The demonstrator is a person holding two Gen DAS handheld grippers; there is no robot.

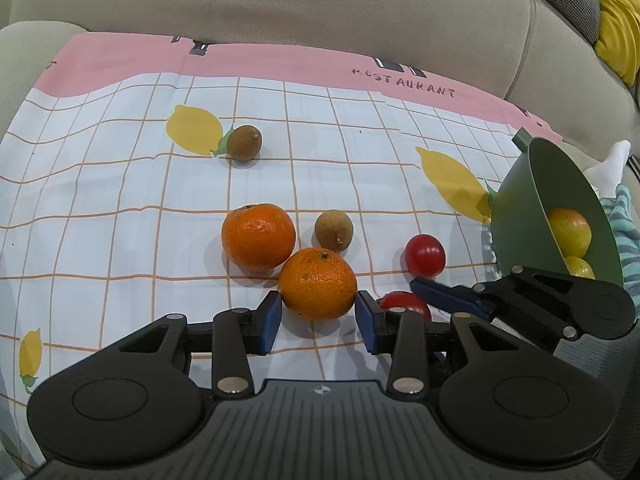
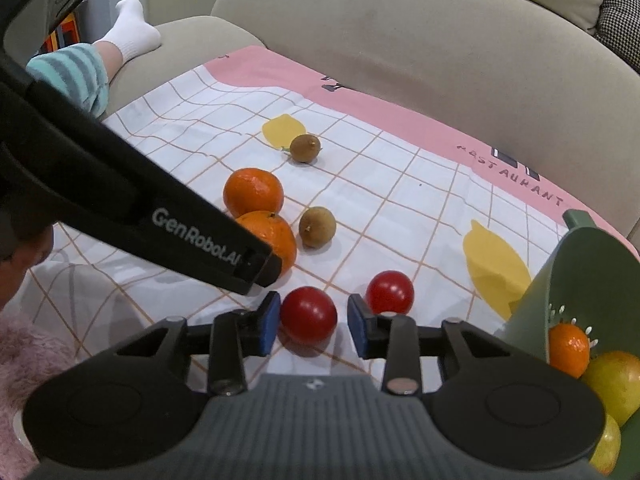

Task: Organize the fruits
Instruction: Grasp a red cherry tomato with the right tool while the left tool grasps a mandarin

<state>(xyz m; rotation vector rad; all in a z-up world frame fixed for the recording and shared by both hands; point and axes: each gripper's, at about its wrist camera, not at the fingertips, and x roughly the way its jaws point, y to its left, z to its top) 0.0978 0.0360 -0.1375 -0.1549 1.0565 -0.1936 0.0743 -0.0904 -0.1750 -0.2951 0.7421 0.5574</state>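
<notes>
Jaws of the left gripper (image 1: 318,316) are set against the two flanks of the near orange (image 1: 317,283); the blue pads are seen touching the peel on both sides, so the fruit is gripped while it rests on the cloth (image 1: 120,208). Jaws of the right gripper (image 2: 312,326) are parted around the near tomato (image 2: 308,315): the left pad is just beside the skin, whether touching cannot be told, and a clear gap is seen at the right pad, so nothing is clamped.

A second orange (image 1: 258,237) is found touching the gripped one on its far left. A brown longan-like fruit (image 1: 333,230) lies just beyond the gripped orange, and another (image 1: 244,143) sits well apart, farther back, beside a printed lemon. A second tomato (image 2: 389,292) is noted just right of the right gripper's far pad.

A green colander (image 1: 516,208) is tilted at the cloth's right edge; yellow fruits (image 1: 569,232) and a small orange (image 2: 568,349) are held in it.

The checked cloth with pink border is spread over a beige sofa (image 1: 280,12). A person's white-socked foot (image 2: 134,28) and striped trouser leg are seen at the sofa's edge.
</notes>
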